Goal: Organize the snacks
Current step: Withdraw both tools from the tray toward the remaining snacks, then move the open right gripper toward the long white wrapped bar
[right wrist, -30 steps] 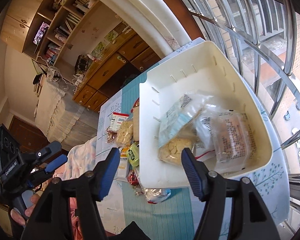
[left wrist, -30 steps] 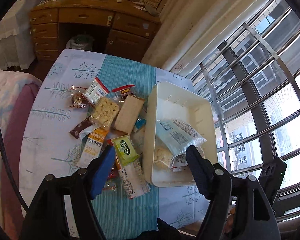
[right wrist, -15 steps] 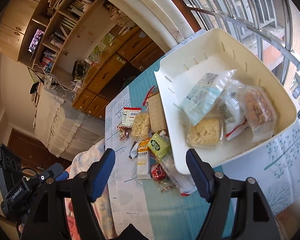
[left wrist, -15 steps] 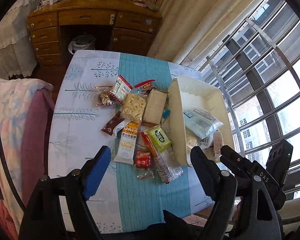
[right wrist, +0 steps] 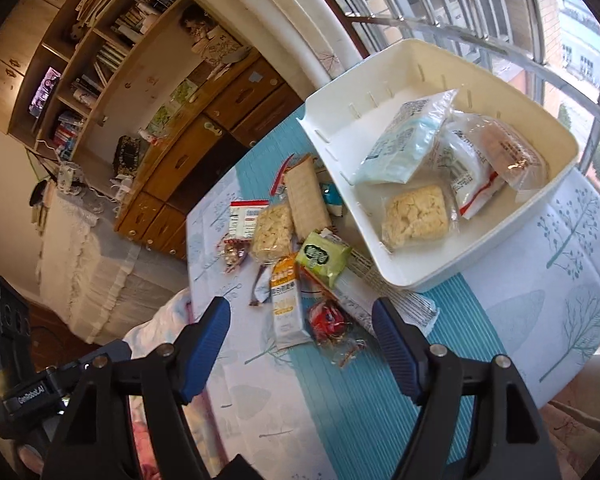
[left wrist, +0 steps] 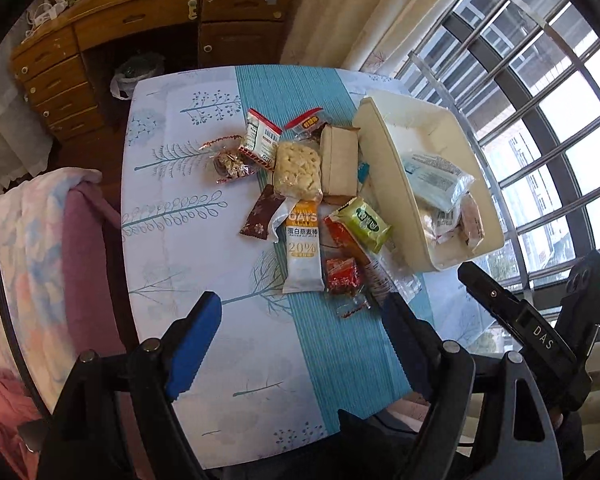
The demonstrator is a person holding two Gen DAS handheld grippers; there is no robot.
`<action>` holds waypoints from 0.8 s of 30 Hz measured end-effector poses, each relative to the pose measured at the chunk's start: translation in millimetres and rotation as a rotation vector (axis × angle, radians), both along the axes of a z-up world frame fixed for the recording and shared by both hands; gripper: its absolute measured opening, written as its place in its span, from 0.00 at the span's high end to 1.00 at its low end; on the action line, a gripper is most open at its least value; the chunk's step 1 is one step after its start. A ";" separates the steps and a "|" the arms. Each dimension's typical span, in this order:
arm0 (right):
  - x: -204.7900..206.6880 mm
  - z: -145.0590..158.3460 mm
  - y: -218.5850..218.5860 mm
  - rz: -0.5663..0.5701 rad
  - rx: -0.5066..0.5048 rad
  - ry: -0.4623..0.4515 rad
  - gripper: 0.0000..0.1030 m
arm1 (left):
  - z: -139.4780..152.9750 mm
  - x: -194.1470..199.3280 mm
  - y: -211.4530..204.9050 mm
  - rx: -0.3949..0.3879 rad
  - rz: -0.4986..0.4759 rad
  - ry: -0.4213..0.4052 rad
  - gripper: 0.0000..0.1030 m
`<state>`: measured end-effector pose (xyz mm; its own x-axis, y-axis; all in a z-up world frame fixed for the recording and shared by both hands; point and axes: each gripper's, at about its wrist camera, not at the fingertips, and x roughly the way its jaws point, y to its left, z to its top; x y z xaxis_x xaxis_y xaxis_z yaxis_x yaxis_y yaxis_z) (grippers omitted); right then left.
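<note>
Both grippers are pulling back from the white bin [right wrist: 432, 276], so the whole snack pile is now showing where only the bin's near end filled the views a second ago. Left gripper [left wrist: 300, 344] is hanging released over bare tablecloth [left wrist: 172, 184], nothing between its jaws; right gripper [right wrist: 300, 344] is likewise spread wide and empty, hovering just short of the pile. Progress looks like roughly a third: four packets are lying in the bin, a blue-white pouch [right wrist: 408, 140], a pale biscuit pack [right wrist: 416, 216] and two clear-wrapped ones beside them. Still waiting on the teal runner [left wrist: 340, 360] are the oat bar [left wrist: 303, 252], the green packet [left wrist: 362, 224], the small red candy [left wrist: 342, 274], a brown wrapper [left wrist: 262, 216], the puffed-rice block [left wrist: 298, 170], a tan cracker pack [left wrist: 339, 160] and more behind. Room is looking generous on the near and left side of the table, while the bin is sitting close to the window-side edge and the pile is crowding right against its wall, with one long packet apparently tucked under it.
</note>
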<state>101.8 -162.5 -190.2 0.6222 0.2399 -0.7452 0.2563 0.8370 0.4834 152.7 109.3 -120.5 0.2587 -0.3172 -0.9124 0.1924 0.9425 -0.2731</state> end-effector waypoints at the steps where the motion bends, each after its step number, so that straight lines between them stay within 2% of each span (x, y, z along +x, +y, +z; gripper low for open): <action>1: -1.1 -0.2 2.2 -0.008 -0.034 -0.002 0.28 | -3.9 1.9 -0.6 0.011 -0.020 0.009 0.21; 6: -8.7 -4.0 10.6 -0.006 -0.202 -0.004 0.28 | -24.8 12.4 -5.4 0.024 -0.075 0.065 0.21; 12: -14.7 -15.7 19.6 0.072 -0.374 0.017 0.28 | -49.9 23.4 -19.4 0.037 -0.095 0.132 0.21; 24: -14.6 -49.3 23.4 0.256 -0.514 0.036 0.28 | -89.2 51.1 -51.3 0.088 -0.087 0.197 0.21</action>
<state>87.2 -139.1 -239.5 0.5638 -0.0191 -0.8257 0.0237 0.9997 -0.0069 203.9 58.0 -209.8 0.0480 -0.2479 -0.9676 0.2245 0.9466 -0.2314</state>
